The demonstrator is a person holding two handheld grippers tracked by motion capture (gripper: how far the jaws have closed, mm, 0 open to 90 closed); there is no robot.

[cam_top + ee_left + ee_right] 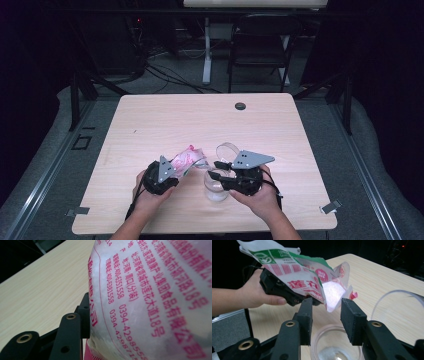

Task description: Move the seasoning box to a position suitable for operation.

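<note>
While the left gripper [170, 172] clamps it, bag position: the bag [187, 159] of white granules sits just beyond that gripper's tip, tilted with its torn mouth toward the glass jar [217, 186]
Bag seen from right gripper view: bag [312, 277] hangs above and just behind the jaw tips, open corner pointing down over the jar [335, 345]
Bag seen from left gripper view: printed film [155, 297] pressed against the one black jaw in sight
Left gripper state: clamped on the bag
Right gripper [226, 176] state: jaws parted narrowly, nothing between them, standing over the jar rim
Jar position: upright on the table [200, 120], just beside the right gripper, near the front edge
Lid: clear round lid [227, 150] lies just behind the jar
Left hand [150, 197]: wrapped round the gripper body, forearm entering from the bottom edge
Right hand [260, 197]: grips from behind, wrist angled inward
Open room: bare tabletop behind and to both sides; front edge close to both hands
</note>
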